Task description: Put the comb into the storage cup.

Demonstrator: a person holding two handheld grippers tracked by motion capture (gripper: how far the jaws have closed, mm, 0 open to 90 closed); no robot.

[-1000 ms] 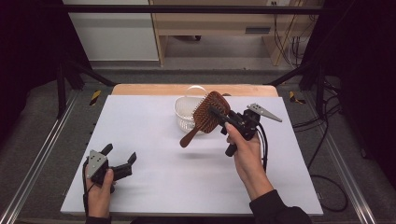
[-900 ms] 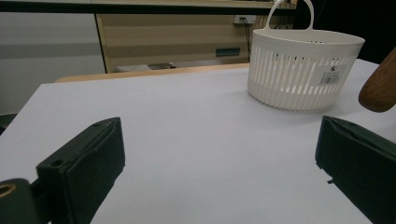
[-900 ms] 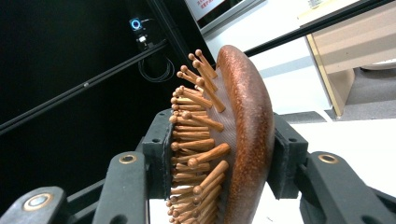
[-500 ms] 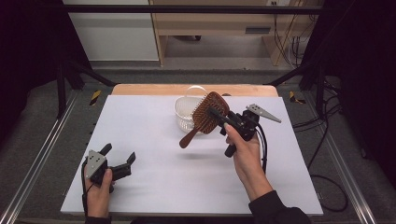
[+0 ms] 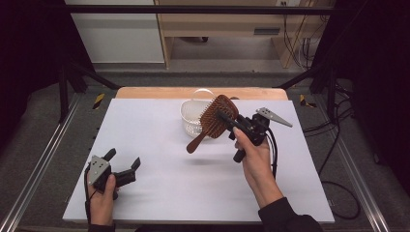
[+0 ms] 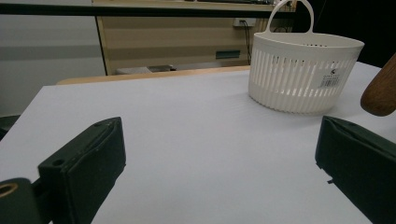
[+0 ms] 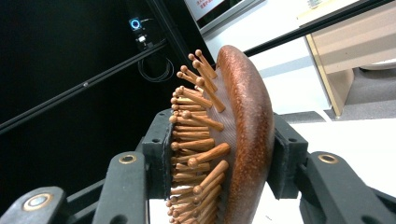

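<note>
A brown wooden hairbrush (image 5: 212, 121) is held in the air over the middle of the white table, head up and handle pointing down-left. My right gripper (image 5: 226, 117) is shut on its head; up close the jaws clamp the bristle side and the rounded back of the hairbrush (image 7: 243, 135). A white slotted basket (image 5: 193, 116) with a handle stands on the table just behind the brush, also seen as the basket (image 6: 303, 70) at upper right. My left gripper (image 5: 122, 163) rests open near the front left of the table, nothing between its jaws; the brush handle tip (image 6: 380, 88) shows at the right edge.
The white table top (image 5: 159, 145) has a wooden strip along its far edge. Metal rails run down both sides of the table. A wooden cabinet and cables stand beyond the far edge, and a cable trails from the right gripper.
The left gripper has shifted slightly to the left along the front of the table. The right gripper and the hairbrush have barely moved.
</note>
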